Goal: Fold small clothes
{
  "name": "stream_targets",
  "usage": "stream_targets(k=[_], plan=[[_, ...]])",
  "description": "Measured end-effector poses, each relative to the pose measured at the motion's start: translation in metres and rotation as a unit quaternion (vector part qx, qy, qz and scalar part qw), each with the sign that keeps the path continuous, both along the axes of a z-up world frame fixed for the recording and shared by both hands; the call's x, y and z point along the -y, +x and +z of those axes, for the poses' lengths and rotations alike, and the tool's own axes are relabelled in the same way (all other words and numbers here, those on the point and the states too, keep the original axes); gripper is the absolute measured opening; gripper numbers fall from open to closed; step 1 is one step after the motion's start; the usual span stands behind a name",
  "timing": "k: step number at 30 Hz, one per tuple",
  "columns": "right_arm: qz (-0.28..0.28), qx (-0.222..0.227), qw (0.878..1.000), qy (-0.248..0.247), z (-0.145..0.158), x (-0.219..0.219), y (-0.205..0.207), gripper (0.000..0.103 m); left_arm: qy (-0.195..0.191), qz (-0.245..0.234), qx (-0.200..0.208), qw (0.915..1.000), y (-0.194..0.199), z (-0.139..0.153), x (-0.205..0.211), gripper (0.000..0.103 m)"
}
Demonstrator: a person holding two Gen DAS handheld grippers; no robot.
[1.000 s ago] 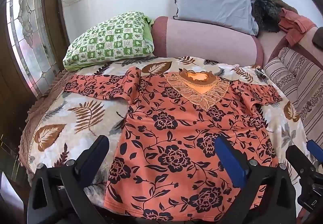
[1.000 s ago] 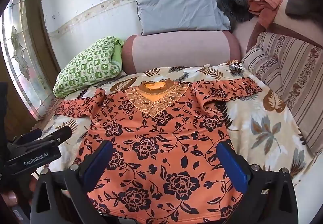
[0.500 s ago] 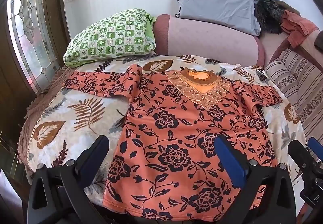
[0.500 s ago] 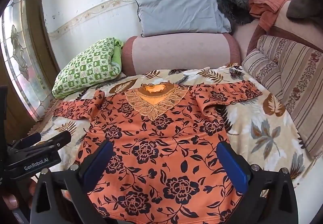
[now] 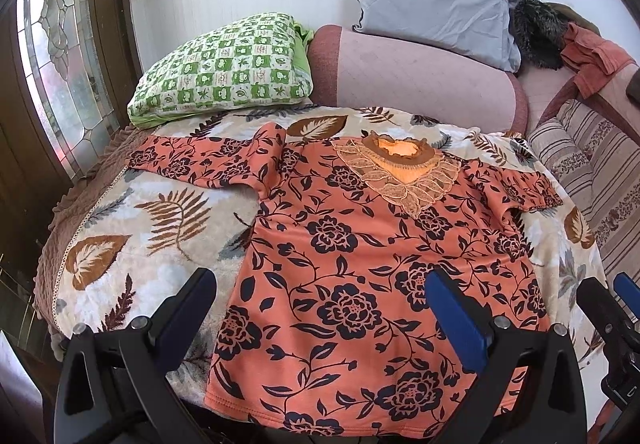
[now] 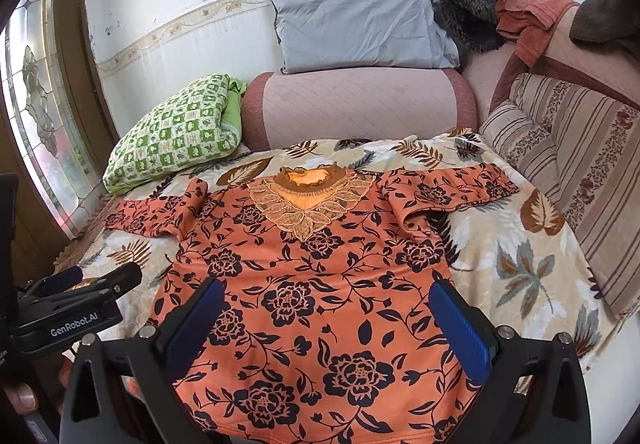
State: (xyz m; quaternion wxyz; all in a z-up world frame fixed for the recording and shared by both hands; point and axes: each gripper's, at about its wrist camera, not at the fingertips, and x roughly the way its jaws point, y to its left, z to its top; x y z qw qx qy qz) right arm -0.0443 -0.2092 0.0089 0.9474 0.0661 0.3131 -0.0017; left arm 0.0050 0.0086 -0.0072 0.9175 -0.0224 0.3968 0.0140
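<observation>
An orange top with dark flowers and a lace neckline (image 5: 360, 264) lies flat, front up, on a leaf-print blanket (image 5: 160, 228), both sleeves spread out. It also shows in the right wrist view (image 6: 312, 292). My left gripper (image 5: 320, 296) is open and empty, held above the hem's left side. My right gripper (image 6: 326, 304) is open and empty above the hem's middle. The right gripper shows at the right edge of the left wrist view (image 5: 616, 308), and the left gripper at the left edge of the right wrist view (image 6: 76, 304).
A green checked pillow (image 5: 228, 64) and a pink bolster (image 5: 420, 80) lie behind the top, with a grey pillow (image 5: 432, 0) on the bolster. A striped cushion (image 6: 576, 172) flanks the right. A stained-glass door (image 5: 56, 56) stands left.
Both grippers have drawn back and risen a little, so the top sits lower and farther in both views. The top has not moved and both grippers stay open.
</observation>
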Motion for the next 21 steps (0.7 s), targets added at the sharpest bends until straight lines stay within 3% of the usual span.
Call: stream_targets(k=[21], plan=[[0.01, 0.0, 1.0, -0.01, 0.0037, -0.0048, 0.0049, 0.103, 0.005, -0.002, 0.0, 1.0, 0.0013, 0.0045, 0.003, 0.103]])
